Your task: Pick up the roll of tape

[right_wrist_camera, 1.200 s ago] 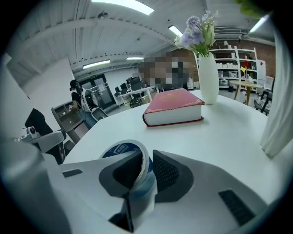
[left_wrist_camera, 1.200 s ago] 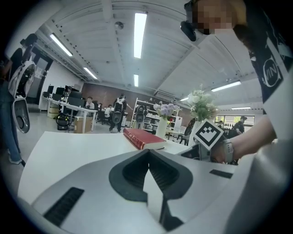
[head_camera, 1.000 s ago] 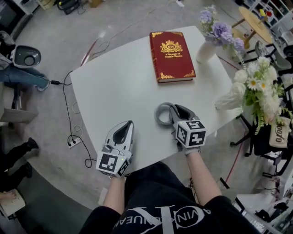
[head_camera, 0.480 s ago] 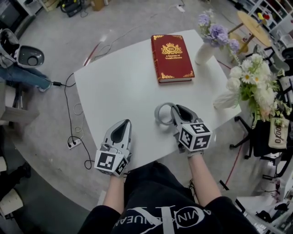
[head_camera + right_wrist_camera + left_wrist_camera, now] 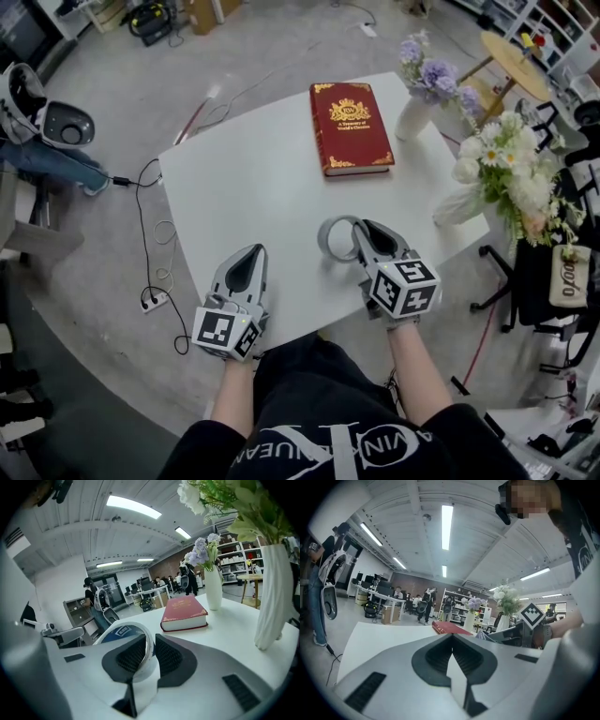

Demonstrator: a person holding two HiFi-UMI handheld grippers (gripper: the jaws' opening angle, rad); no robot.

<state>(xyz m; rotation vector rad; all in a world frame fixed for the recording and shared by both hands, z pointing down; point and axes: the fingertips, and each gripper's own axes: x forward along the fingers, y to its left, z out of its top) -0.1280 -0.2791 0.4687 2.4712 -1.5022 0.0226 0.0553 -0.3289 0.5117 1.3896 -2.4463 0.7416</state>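
While our right gripper (image 5: 361, 228) clamps the tape (image 5: 328, 239) by its wall, our left gripper (image 5: 255, 253) stays out of it, closed and empty; a book (image 5: 352, 127) and 2 vases (image 5: 412, 117) stand farther along the table (image 5: 253, 178).

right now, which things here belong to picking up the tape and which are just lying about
For the job:
- roll of tape
- right gripper, fingers shut on the tape's wall
- table

Just lying about:
- red book
- vase of purple flowers
- white bouquet
- left gripper, shut and empty
- floor cable
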